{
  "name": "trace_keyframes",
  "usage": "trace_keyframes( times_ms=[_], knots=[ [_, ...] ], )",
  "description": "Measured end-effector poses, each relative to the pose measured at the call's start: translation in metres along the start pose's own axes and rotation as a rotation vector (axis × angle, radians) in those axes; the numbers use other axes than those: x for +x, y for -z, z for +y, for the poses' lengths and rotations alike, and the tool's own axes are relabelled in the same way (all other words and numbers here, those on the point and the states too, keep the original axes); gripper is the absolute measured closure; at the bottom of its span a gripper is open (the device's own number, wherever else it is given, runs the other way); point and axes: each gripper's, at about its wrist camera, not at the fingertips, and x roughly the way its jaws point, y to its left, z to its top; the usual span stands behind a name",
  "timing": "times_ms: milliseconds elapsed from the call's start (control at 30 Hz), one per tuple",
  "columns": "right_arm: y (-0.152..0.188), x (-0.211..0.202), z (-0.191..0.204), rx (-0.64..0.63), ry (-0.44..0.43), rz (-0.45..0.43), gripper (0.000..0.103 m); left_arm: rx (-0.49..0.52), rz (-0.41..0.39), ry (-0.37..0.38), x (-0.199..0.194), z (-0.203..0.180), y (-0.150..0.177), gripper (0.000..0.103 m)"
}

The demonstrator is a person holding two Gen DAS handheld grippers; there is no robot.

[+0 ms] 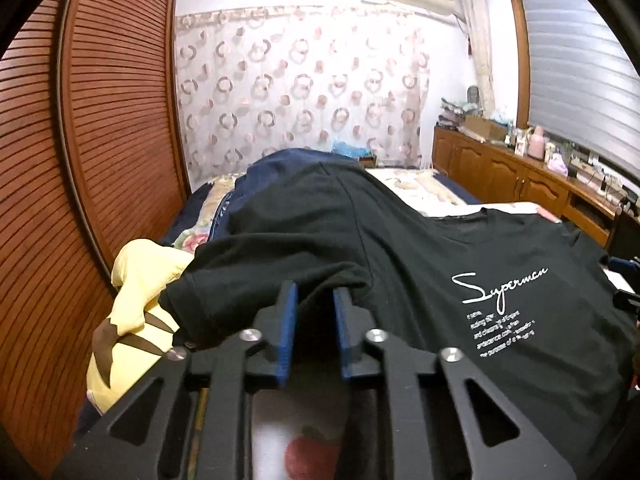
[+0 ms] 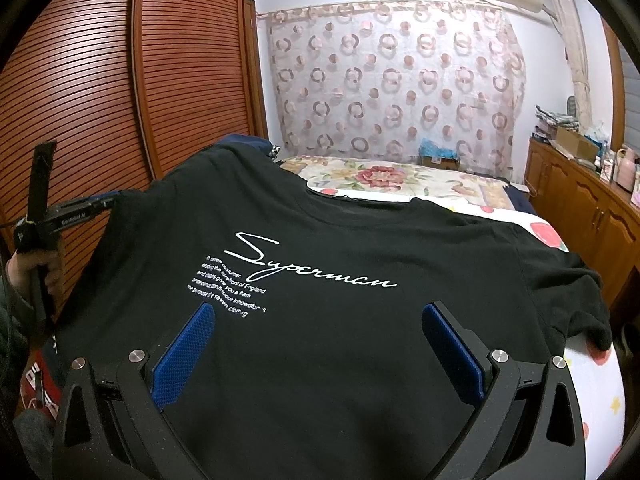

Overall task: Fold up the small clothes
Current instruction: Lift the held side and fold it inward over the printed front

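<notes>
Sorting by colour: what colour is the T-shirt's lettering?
White lettering on the black T-shirt, clearest in the right wrist view.

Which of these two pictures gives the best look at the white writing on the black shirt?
The right wrist view: the white writing on the black T-shirt sits centred and sharp, between the open right gripper fingers. The left wrist view shows it off to the right, slanted and blurrier, while the left gripper pinches a fold.

A black T-shirt (image 2: pixel 340 320) lies front-up on the bed (image 2: pixel 592 380), white "Superman" script (image 2: pixel 316 266) and small print across its chest, neckline toward the bed's far end, one sleeve bunched and lifted.
</notes>
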Motion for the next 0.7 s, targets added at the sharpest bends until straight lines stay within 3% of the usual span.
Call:
trace_keyframes(
  times_ms=[133,167,200,267,567,600,633,700],
  knots=[
    [-0.002,0.001,-0.004,0.002,-0.002,0.0,0.0,-0.013,0.031,-0.032,0.011,0.01,0.002,0.085],
    [-0.002,0.001,-0.004,0.001,-0.001,0.0,0.0,-0.02,0.033,-0.031,0.012,0.013,0.002,0.088],
    [-0.002,0.001,-0.005,0.001,0.0,-0.001,0.0,-0.026,0.031,-0.031,0.012,0.014,0.002,0.1],
    [-0.002,0.001,-0.006,0.003,0.002,-0.001,0.0,-0.035,0.021,-0.044,0.01,0.016,-0.001,0.103],
    [-0.001,-0.001,-0.008,0.012,0.006,-0.008,0.0,-0.019,-0.079,0.02,-0.018,0.007,-0.039,0.1],
    [0.0,-0.001,-0.008,0.012,0.006,-0.007,0.0,-0.023,-0.064,0.026,-0.018,0.01,-0.041,0.088],
    [0.001,-0.001,-0.007,0.011,0.008,-0.006,0.0,-0.024,-0.056,0.018,-0.017,0.014,-0.04,0.067],
    [0.001,0.0,-0.006,0.009,0.008,-0.006,0.0,-0.036,-0.068,-0.013,-0.017,0.025,-0.037,0.043]
  ],
)
